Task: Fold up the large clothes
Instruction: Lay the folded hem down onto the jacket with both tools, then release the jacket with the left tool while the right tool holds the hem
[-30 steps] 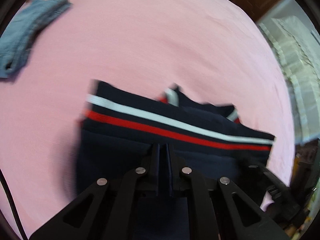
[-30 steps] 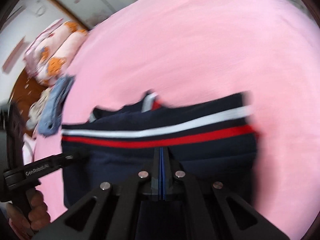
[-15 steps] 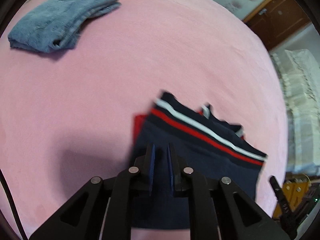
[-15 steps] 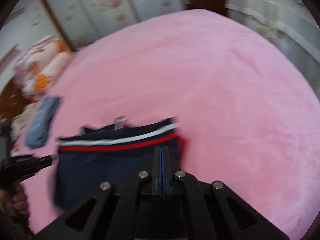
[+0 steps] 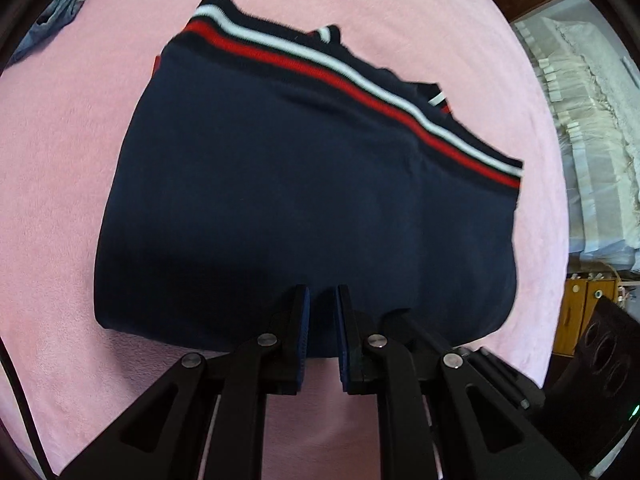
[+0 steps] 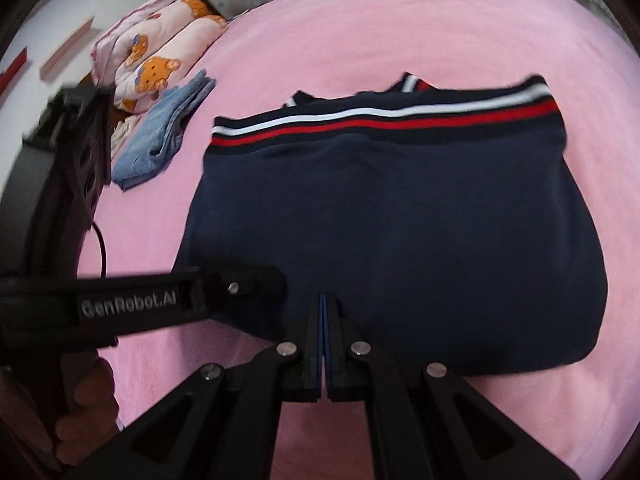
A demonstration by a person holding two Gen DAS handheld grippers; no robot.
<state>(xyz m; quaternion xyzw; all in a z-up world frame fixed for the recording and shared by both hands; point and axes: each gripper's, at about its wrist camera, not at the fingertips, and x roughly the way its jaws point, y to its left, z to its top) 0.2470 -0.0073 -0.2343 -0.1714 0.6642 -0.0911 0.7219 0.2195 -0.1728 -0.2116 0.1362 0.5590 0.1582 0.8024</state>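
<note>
A folded navy garment with a red and a white stripe along its far hem lies flat on the pink bed. It also shows in the right wrist view. My left gripper has its jaws slightly apart over the garment's near edge, holding nothing. It also shows in the right wrist view, at the garment's near left edge. My right gripper is shut with its tips at the garment's near fold; whether cloth is pinched between them is unclear.
Folded blue jeans lie on the pink bed to the far left, also seen in the left wrist view. Cartoon-print bedding is stacked beyond them. White lace cloth and wooden furniture stand at the right.
The garment was carried across the bed and laid down flat. My left gripper's jaws have parted since a second ago. Both grippers now sit at its near edge.
</note>
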